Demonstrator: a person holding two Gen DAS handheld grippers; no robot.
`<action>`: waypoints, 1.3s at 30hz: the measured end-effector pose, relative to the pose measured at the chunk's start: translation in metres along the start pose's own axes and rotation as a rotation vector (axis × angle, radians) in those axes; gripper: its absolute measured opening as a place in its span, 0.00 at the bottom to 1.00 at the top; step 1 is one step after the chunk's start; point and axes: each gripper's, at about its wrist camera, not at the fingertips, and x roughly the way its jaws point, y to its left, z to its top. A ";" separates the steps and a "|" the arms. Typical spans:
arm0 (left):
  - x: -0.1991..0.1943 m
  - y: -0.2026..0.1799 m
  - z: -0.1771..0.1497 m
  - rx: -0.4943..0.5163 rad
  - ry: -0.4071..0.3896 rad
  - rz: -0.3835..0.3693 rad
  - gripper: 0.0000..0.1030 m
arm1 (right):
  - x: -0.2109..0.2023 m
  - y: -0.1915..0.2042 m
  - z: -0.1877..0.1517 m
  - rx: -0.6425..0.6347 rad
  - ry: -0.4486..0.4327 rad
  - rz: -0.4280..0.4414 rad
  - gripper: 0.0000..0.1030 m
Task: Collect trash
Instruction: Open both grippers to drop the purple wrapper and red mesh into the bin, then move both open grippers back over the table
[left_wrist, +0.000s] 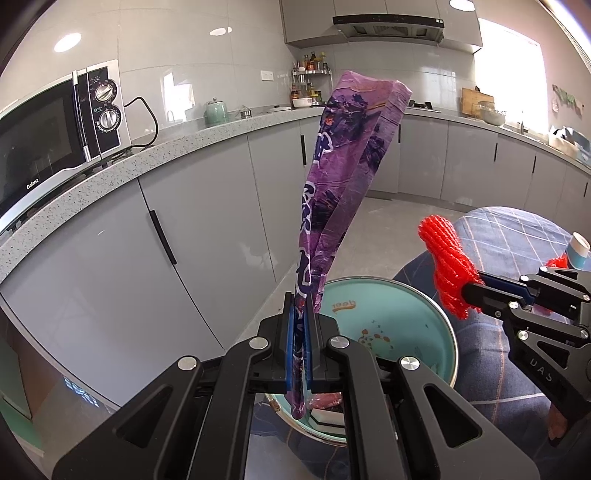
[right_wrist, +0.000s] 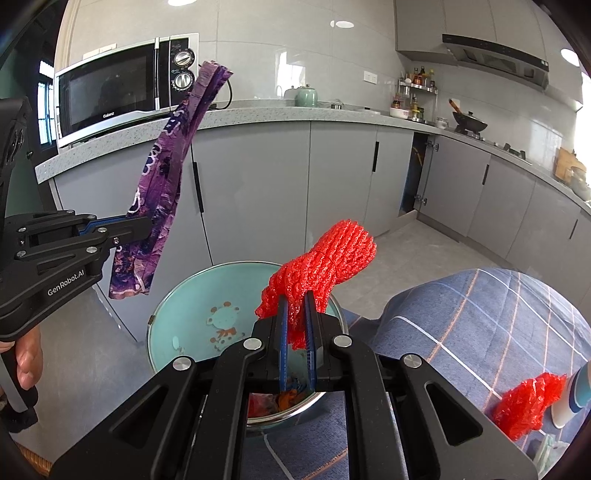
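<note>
My left gripper (left_wrist: 300, 306) is shut on a long purple snack wrapper (left_wrist: 343, 184) that stands up from the jaws above a teal metal bin (left_wrist: 439, 325). It also shows in the right wrist view (right_wrist: 147, 225), with the wrapper (right_wrist: 166, 162) hanging across it. My right gripper (right_wrist: 295, 299) is shut on a red foam net (right_wrist: 328, 262) over the same bin (right_wrist: 173, 317), which holds some scraps at the bottom. In the left wrist view the right gripper (left_wrist: 471, 291) holds the net (left_wrist: 448, 266) at the right.
A blue checked cloth (right_wrist: 461, 332) covers the table at the right, with another red foam net (right_wrist: 524, 402) and a cup (right_wrist: 576, 395) on it. Grey cabinets (left_wrist: 207, 229), a speckled counter and a microwave (left_wrist: 55, 133) stand behind. A hand (right_wrist: 22, 358) holds the left gripper.
</note>
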 end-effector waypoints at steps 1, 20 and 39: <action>0.000 -0.001 0.000 0.002 0.001 -0.002 0.05 | 0.001 0.001 0.000 -0.004 0.001 0.001 0.09; 0.001 -0.004 -0.003 0.014 0.001 0.021 0.50 | 0.006 0.001 -0.010 -0.011 0.023 -0.018 0.47; -0.006 -0.010 0.000 0.028 -0.019 0.041 0.77 | -0.021 -0.007 -0.014 -0.013 0.010 -0.062 0.55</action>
